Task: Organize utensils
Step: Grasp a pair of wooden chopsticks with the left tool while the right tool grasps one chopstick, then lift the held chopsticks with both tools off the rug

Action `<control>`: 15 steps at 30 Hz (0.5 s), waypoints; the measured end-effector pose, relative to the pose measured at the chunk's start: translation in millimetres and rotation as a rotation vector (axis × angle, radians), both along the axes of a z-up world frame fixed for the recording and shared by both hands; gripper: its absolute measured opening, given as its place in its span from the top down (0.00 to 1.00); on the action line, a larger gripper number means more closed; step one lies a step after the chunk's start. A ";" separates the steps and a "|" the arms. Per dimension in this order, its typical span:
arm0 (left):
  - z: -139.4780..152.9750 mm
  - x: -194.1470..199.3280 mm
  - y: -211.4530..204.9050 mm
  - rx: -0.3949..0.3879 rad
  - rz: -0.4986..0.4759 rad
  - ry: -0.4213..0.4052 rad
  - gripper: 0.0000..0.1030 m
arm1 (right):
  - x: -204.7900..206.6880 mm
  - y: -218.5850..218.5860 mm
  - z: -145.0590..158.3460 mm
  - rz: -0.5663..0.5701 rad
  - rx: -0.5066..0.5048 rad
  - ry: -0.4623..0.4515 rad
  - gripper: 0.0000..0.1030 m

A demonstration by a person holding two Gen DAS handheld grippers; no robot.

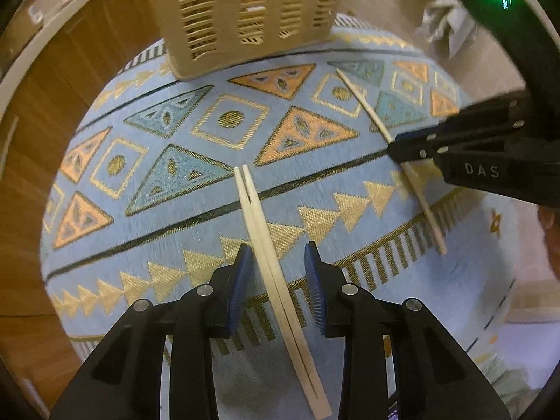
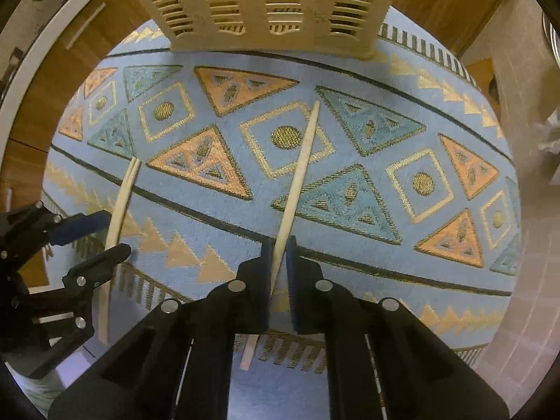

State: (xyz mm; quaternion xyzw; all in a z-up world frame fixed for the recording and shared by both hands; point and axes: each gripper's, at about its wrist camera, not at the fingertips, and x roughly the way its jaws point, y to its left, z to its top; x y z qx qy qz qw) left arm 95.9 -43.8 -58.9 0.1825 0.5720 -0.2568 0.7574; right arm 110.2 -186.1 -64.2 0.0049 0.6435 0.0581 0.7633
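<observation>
Patterned blue placemat (image 1: 217, 182) with orange and teal triangles covers the tabletop; a beige slatted utensil basket (image 1: 241, 17) stands at its far edge, wooden cabinet fronts behind.

Left gripper (image 1: 278, 262): points steeply down over the joined pair of chopsticks (image 1: 259, 231). The pair lies flat on the mat, long axis running near-to-far, straight along the line of the fingers (image 1: 241, 276). It passes through the gap between the blue pads, a little closer to the left one; fingers partly spread, a sliver of mat visible on each side, no pinch yet. Judgement: the pads only need to close across the width of the pair.

Right gripper (image 2: 278, 255): fingers nearly pressed together, pinching the single chopstick (image 2: 301, 168) near its near end. That stick runs away toward the basket, tilted slightly right; its near end shows below the fingers.

Each hand is nearest to its own stick; the basket lies straight ahead of both.
</observation>
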 end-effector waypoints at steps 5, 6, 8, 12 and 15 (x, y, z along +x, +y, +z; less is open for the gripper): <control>-1.8 -7.5 -9.9 0.069 0.008 -0.048 0.81 | -4.6 8.7 -1.1 0.022 -0.008 -0.028 0.94; -1.7 -9.4 -9.9 0.071 0.014 -0.060 0.86 | -4.9 9.6 -1.5 0.025 -0.010 -0.032 0.94; -2.0 -11.6 -9.3 0.070 0.028 -0.076 0.88 | -5.4 9.8 -1.8 0.027 0.004 -0.026 0.94; 0.8 -12.2 1.1 0.030 0.083 -0.096 0.89 | -9.1 8.6 3.2 0.032 0.001 -0.045 0.96; 5.0 -7.3 16.0 -0.022 0.140 -0.106 0.90 | -15.9 1.3 13.0 0.032 -0.008 -0.066 0.96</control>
